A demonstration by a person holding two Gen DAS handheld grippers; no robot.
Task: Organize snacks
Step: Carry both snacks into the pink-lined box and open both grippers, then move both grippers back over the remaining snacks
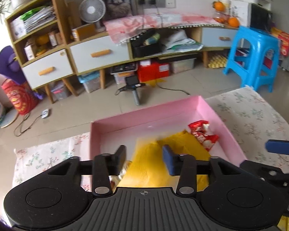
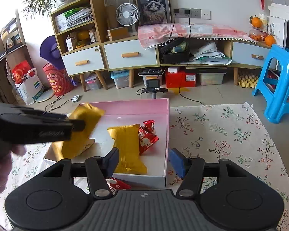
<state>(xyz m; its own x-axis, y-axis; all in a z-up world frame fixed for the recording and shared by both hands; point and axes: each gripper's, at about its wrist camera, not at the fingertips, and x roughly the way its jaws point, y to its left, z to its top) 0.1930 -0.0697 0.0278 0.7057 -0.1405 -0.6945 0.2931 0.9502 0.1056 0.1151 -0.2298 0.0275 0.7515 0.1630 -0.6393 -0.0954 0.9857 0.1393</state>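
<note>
A pink open box (image 2: 136, 106) (image 1: 144, 116) sits on a floral tablecloth. Inside lie a yellow snack packet (image 2: 127, 144) and two red candy packets (image 2: 147, 136) (image 1: 202, 133). My left gripper (image 1: 144, 154) hangs over the box's left part, shut on another yellow snack packet (image 1: 150, 165) (image 2: 82, 132), which looks blurred in the left wrist view. My right gripper (image 2: 143, 160) is open and empty above the box's near right corner. A red candy packet (image 2: 117, 185) lies on the cloth in front of the box, partly hidden by the right gripper.
The floral tablecloth (image 2: 221, 138) stretches to the right of the box. A blue plastic stool (image 2: 279, 84) stands beyond the table's right side. A low cabinet with drawers (image 2: 129, 55) lines the far wall. A small device on a stand (image 2: 153, 85) sits on the floor.
</note>
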